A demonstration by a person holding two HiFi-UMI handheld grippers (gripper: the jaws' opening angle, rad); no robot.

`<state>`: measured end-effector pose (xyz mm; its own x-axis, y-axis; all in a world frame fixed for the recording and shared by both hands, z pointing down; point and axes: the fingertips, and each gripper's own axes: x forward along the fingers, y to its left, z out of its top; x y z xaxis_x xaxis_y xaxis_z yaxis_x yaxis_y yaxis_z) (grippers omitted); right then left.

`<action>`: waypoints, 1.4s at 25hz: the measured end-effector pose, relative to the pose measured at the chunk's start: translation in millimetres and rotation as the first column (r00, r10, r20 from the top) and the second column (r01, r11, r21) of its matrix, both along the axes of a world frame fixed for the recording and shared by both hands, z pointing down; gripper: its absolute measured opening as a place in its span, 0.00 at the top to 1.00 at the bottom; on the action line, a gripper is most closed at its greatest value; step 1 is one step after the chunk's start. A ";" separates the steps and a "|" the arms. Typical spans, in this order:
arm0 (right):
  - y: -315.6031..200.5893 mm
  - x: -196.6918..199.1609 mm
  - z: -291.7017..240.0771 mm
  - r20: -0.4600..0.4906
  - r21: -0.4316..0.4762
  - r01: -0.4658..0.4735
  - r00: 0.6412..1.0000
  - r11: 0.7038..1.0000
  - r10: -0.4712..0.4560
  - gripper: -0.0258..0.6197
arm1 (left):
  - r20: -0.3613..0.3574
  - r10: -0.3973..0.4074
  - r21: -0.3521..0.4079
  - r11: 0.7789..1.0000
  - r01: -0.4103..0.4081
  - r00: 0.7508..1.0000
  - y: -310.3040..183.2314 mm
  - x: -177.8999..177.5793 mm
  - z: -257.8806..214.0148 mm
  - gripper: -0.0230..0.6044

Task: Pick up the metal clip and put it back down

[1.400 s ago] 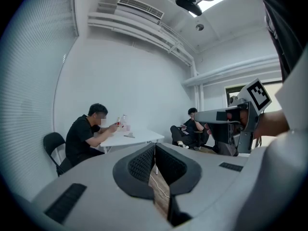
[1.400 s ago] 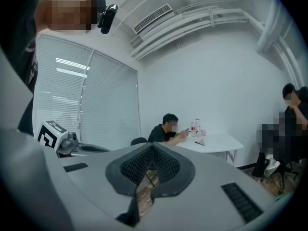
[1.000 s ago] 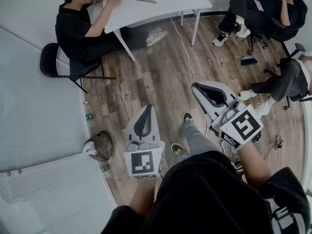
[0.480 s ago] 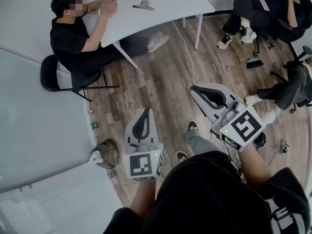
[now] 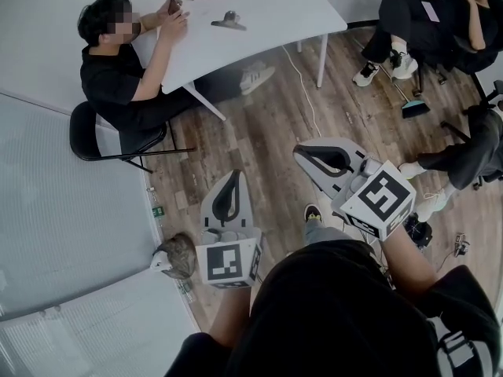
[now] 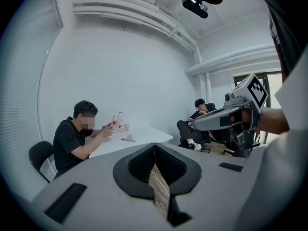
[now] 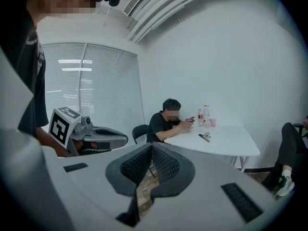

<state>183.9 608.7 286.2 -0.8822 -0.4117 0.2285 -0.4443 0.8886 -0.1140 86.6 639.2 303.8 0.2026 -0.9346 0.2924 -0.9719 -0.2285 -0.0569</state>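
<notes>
Black short-sleeved top (image 5: pixel 338 312) is worn, w/ white print at its lower right edge. 1 dark shoe (image 5: pixel 313 213) w/ yellowish trim is seen. Left gripper (image 5: pixel 234 176) & right gripper (image 5: pixel 302 155) are built as pale grey moulded shells; black ribbed pads (image 6: pixel 154 165) are set inside the jaws, & black rect. slots (image 6: pixel 65 202) in the bodies. Each is fitted w/ 1 white cube (image 5: pixel 229 263) marked w/ black square patterns. A black camera (image 6: pixel 195 4) is worn on the head.

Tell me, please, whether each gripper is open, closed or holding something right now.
Left gripper: closed, holding nothing.
Right gripper: closed, holding nothing.
</notes>
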 end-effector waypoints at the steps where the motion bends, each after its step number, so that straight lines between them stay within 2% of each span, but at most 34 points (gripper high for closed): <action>1: -3.7 2.1 -0.3 0.004 -0.001 0.001 1.000 1.000 -0.001 0.93 | 0.007 -0.002 0.003 1.000 0.002 1.000 -4.3 2.5 -1.0 0.93; 8: -31.9 12.0 -8.7 0.047 0.025 0.009 0.999 1.000 -0.010 0.93 | 0.027 -0.017 0.017 1.000 0.016 0.999 -32.9 15.5 -6.3 0.93; 13: -37.7 15.3 -8.9 0.036 0.051 0.031 0.999 0.998 -0.033 0.93 | 0.045 -0.014 0.020 1.000 0.013 0.999 -41.6 24.1 -6.4 0.93; 25: -53.9 25.7 -9.0 0.044 0.057 -0.021 0.999 0.998 0.018 0.93 | 0.054 0.021 0.031 0.999 -0.022 0.998 -55.5 34.5 -9.8 0.93; 35: -98.3 4.6 1.2 0.004 0.058 -0.025 1.000 0.998 0.024 0.93 | 0.032 0.032 0.023 0.999 -0.033 0.999 -98.5 13.7 1.3 0.93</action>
<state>188.6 510.4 287.3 -0.8723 -0.4458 0.2007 -0.4658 0.8826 -0.0639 100.3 540.7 305.2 0.2238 -0.9345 0.2768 -0.9616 -0.2580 -0.0934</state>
